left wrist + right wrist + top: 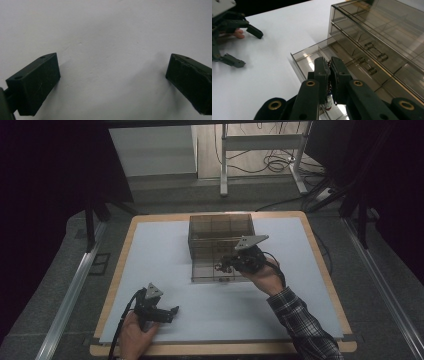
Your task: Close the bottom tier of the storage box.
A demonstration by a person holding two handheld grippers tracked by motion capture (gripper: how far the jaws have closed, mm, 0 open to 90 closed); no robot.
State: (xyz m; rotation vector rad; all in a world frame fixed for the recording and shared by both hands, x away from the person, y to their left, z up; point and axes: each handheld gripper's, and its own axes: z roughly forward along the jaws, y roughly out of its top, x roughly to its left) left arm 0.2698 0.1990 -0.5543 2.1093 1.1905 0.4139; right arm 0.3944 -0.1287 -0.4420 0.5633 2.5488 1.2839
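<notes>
Two grippers are in use, one in each hand. The left gripper [167, 312] rests low over the bare white surface [165, 265] near its front edge, well apart from everything else; in the left gripper view its two black fingers [35, 85] stand wide, with only the white sheet between them. The right gripper [223, 266] reaches over the pulled-out bottom drawer [312, 56] of a smoky, see-through drawer box [220, 227]. In the right gripper view its fingers [322, 72] are pressed nearly together on one small part [328, 101] with red and white on it, held just above the drawer's front compartment; what the part is cannot be told.

One drawer box stands on the surface, toward the far middle. Its drawers are stacked in tiers, and only the lowest is slid out toward the person. Thin walls split the drawers into compartments. Through the tinted walls, two small metal pieces [375, 52] linked by wire lie in an upper drawer and another such pair [367, 65] in the drawer below.

A plaid sleeve [300, 325] covers the right forearm. Beyond the surface stand the grey legs of a desk [223, 165], with loose cables [275, 162] on the floor.
</notes>
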